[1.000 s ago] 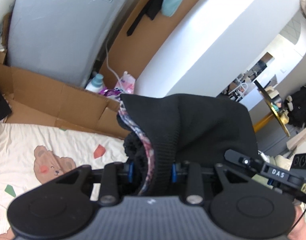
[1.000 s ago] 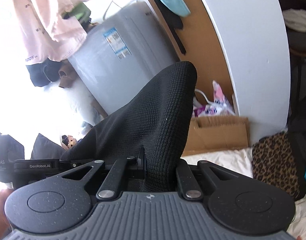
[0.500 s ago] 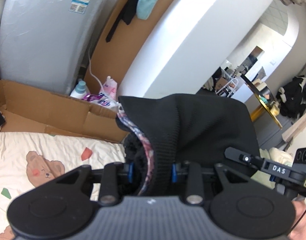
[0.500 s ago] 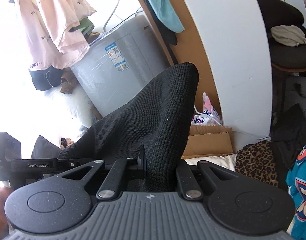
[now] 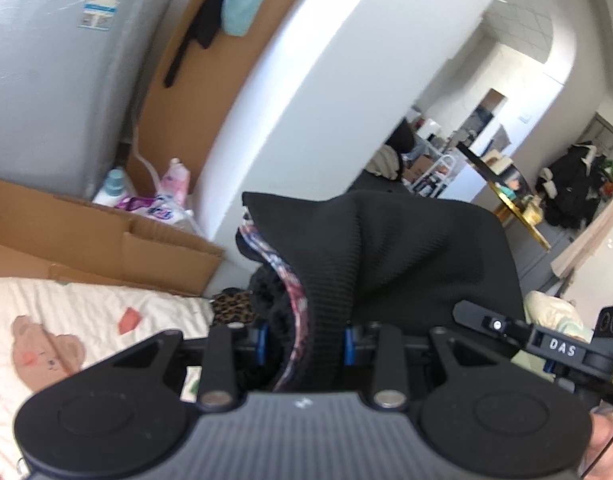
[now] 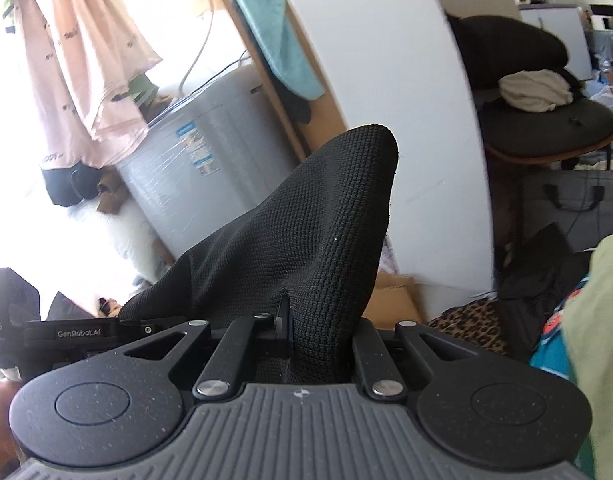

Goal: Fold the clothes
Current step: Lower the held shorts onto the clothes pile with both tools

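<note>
A black knit garment (image 5: 390, 256) with a ribbed hem and a patterned pink-and-blue lining is held up in the air between both grippers. My left gripper (image 5: 304, 340) is shut on its ribbed edge. My right gripper (image 6: 318, 332) is shut on another black waffle-knit corner of the garment (image 6: 318, 224), which stands up in a peak in front of the camera. The cloth hides the fingertips of both grippers. In the left wrist view the right gripper's side (image 5: 546, 344) shows at the lower right; the left gripper's side (image 6: 78, 334) shows at the left of the right wrist view.
A cream bedsheet with bear prints (image 5: 66, 320) lies below left. Cardboard (image 5: 106, 240), a grey wrapped appliance (image 6: 210, 168), a white curved wall (image 5: 314, 92), a leopard-print cloth (image 6: 470, 320) and a pile of clothes (image 6: 586, 340) surround it. Pink clothes (image 6: 86, 48) hang above.
Both grippers have swung to the right with the black garment still held; the background slides left and more of the room and the clothes pile at the right comes into view.
</note>
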